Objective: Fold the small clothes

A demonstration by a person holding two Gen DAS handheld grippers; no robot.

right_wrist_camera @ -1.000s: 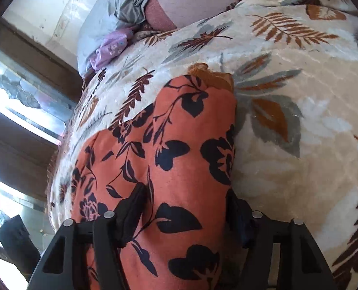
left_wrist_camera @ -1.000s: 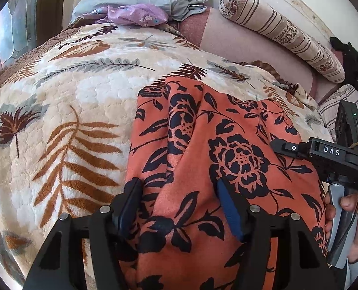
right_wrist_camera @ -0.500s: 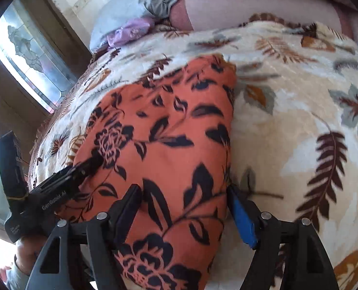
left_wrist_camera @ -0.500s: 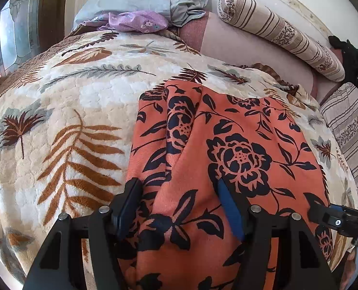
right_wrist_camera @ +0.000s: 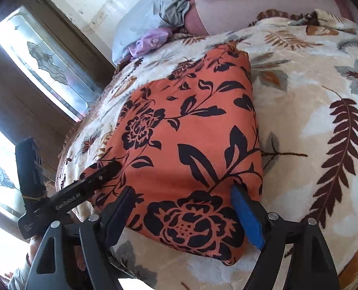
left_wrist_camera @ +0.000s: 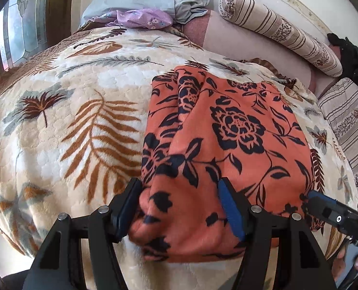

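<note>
Left wrist view: leaf-print blanket (left_wrist_camera: 87,120) at left; orange floral garment (left_wrist_camera: 227,140) lies on it at centre. Left gripper (left_wrist_camera: 179,203) spread wide, straddling the garment's near edge. Right gripper (right_wrist_camera: 183,203) likewise parted, astride the near right corner.
</note>
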